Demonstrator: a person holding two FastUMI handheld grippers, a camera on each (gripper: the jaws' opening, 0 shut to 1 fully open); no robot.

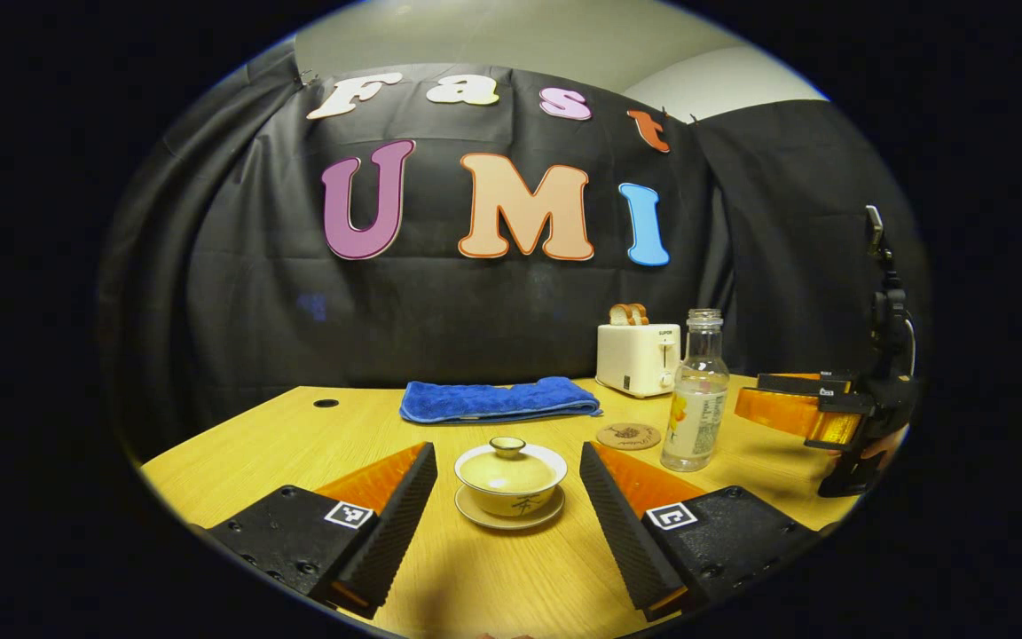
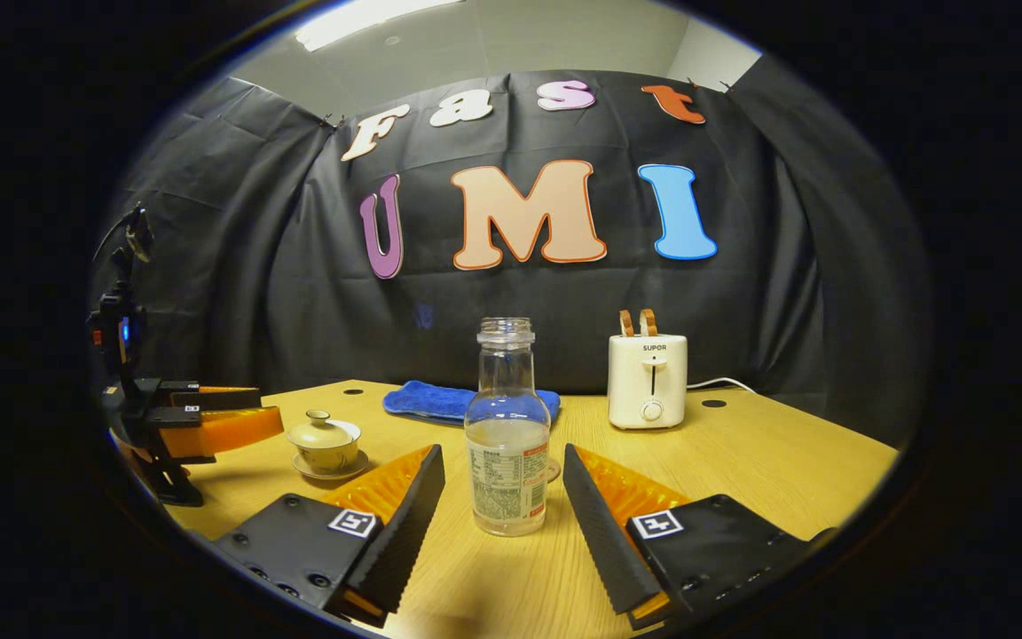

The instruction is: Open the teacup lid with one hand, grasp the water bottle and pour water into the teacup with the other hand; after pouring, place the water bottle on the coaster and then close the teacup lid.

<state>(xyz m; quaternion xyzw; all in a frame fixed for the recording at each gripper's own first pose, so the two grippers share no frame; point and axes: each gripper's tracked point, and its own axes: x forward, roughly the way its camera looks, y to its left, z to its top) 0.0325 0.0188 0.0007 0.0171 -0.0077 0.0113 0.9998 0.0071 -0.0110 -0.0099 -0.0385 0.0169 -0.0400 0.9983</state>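
A pale yellow teacup [image 1: 511,484] with its lid [image 1: 508,448] on stands on a saucer, just ahead of my open left gripper [image 1: 508,470] and level with its fingertips. The clear, capless water bottle [image 1: 694,395] stands to its right, beside a round brown coaster [image 1: 628,436]. In the right gripper view the bottle [image 2: 507,435] stands upright, partly filled, between the tips of my open right gripper [image 2: 502,484]; neither finger touches it. The teacup [image 2: 325,442] sits to the left there, near the left gripper [image 2: 209,422]. The right gripper [image 1: 799,410] appears at the right edge of the left gripper view.
A folded blue towel [image 1: 498,399] lies at the back of the wooden table [image 1: 298,435]. A white toaster [image 1: 638,355] with bread in its slots stands at the back right, also seen as the toaster [image 2: 648,377] behind the bottle. The table's near edges lie close.
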